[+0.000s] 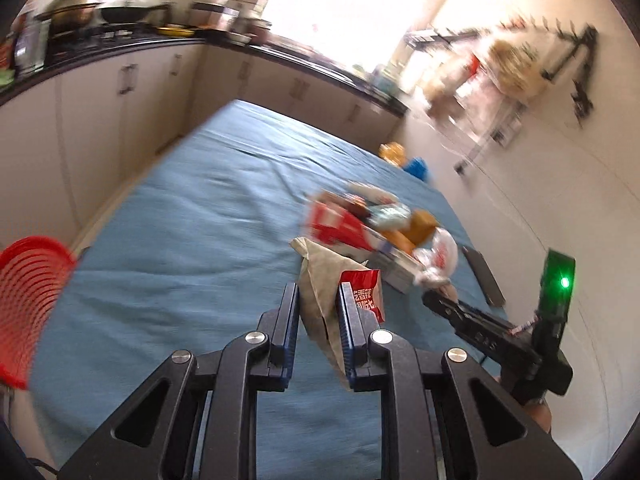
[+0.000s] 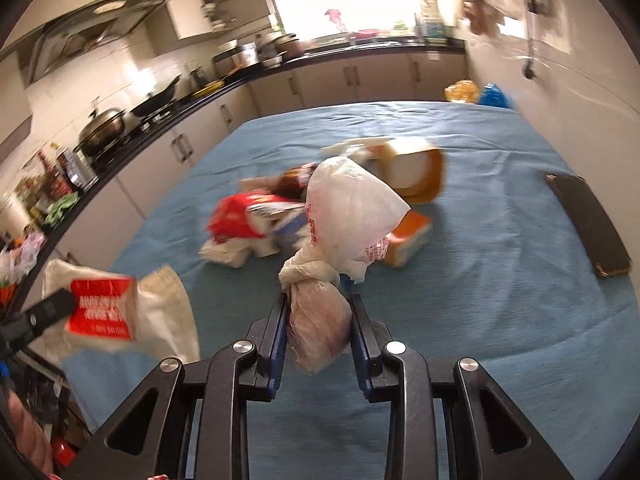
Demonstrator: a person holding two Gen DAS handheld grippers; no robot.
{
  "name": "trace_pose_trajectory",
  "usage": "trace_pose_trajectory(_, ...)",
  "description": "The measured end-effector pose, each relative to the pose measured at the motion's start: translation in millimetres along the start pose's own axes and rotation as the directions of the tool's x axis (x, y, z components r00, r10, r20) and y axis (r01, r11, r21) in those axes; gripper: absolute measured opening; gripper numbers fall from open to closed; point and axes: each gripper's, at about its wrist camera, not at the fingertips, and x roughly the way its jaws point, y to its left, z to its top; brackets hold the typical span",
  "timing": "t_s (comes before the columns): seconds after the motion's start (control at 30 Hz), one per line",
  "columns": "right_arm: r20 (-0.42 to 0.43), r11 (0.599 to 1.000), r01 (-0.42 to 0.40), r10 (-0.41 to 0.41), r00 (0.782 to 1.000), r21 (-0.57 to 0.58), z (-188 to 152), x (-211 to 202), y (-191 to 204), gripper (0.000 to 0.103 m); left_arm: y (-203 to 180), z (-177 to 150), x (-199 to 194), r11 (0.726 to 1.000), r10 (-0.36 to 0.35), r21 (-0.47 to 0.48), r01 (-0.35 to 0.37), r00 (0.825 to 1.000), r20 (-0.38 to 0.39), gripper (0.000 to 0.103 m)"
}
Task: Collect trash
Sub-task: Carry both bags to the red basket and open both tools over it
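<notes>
A pile of trash (image 1: 372, 228) lies on the blue cloth table (image 1: 192, 240): red and white packets, an orange box, white plastic. My left gripper (image 1: 319, 292) is shut on a crumpled grey wrapper (image 1: 320, 276) with a red snack packet (image 1: 366, 290) beside it, lifted above the cloth. In the right wrist view my right gripper (image 2: 319, 300) is shut on a knotted white plastic bag (image 2: 320, 320) near the pile (image 2: 320, 204). The left gripper's wrapper and red packet (image 2: 104, 308) show at the left there.
A red mesh basket (image 1: 28, 300) stands at the table's left edge. A dark phone (image 2: 588, 224) lies on the cloth at the right. Kitchen counters with pots (image 1: 76, 12) run along the left and back. Orange and blue bags (image 2: 476, 94) sit beyond the far corner.
</notes>
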Motion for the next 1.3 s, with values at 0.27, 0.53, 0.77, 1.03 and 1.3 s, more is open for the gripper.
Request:
trace_pose_trajectory(0.27, -0.054, 0.987, -0.091, 0.084, 0.995, -0.131, -4, 26, 84, 0.031, 91, 3, -50, 0.978, 0.141, -0.169, -0.125, 0.986, 0.088, 0.018)
trace_pose_trajectory(0.53, -0.14, 0.946, -0.211, 0.181, 0.973, -0.247, -13, 60, 176, 0.031, 181, -5, -86, 0.918, 0.285, -0.322, -0.233, 0.95, 0.124, 0.018)
trace_pose_trajectory(0.77, -0.201, 0.893, -0.331, 0.28, 0.939, -0.305, -12, 84, 255, 0.031, 246, -16, -97, 0.869, 0.34, -0.415, -0.268, 0.934, 0.108, 0.018)
trace_pose_trajectory(1.03, -0.273, 0.838, -0.413, 0.329, 0.904, -0.356, -20, 114, 329, 0.032, 278, -23, -100, 0.841, 0.366, -0.456, -0.29, 0.927, 0.084, 0.018)
trace_pose_trajectory(1.3, -0.309, 0.821, -0.473, 0.382, 0.871, -0.318, -24, 129, 352, 0.059, 290, -27, -110, 0.821, 0.378, -0.498, -0.28, 0.92, 0.105, 0.057)
